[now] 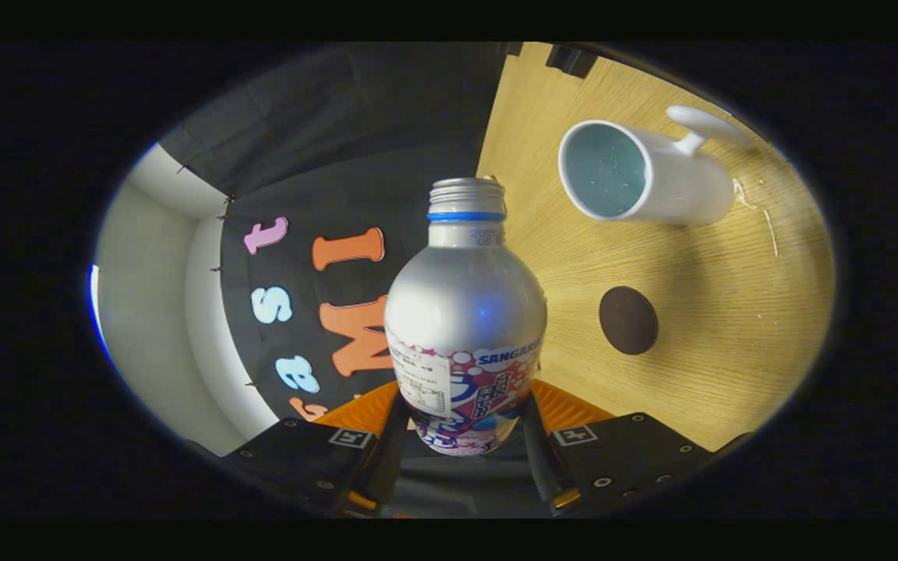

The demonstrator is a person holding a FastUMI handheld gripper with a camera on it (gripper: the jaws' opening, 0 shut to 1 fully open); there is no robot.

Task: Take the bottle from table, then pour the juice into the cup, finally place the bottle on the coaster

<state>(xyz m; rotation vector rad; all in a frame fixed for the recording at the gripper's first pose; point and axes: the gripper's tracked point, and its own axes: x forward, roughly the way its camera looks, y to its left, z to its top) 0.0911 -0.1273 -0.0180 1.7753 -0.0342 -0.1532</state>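
Observation:
My gripper [461, 425] is shut on a silver bottle [464, 312] with a blue neck ring and a pink and white label; both fingers press on its lower body. The bottle's cap is off and its open threaded mouth points away from me. The whole view is rolled, so the wooden table [714, 327] stands to the right of the bottle. On it a white cup [648, 175] with a handle and a pale blue inside lies beyond the bottle's mouth to the right. A round dark coaster [628, 319] sits nearer, just right of the bottle's body.
A few spilled drops or streaks [761, 210] glint on the wood beside the cup. The black cloth booth wall [355, 156] rises behind the bottle, with a white wall panel [153, 312] to its left.

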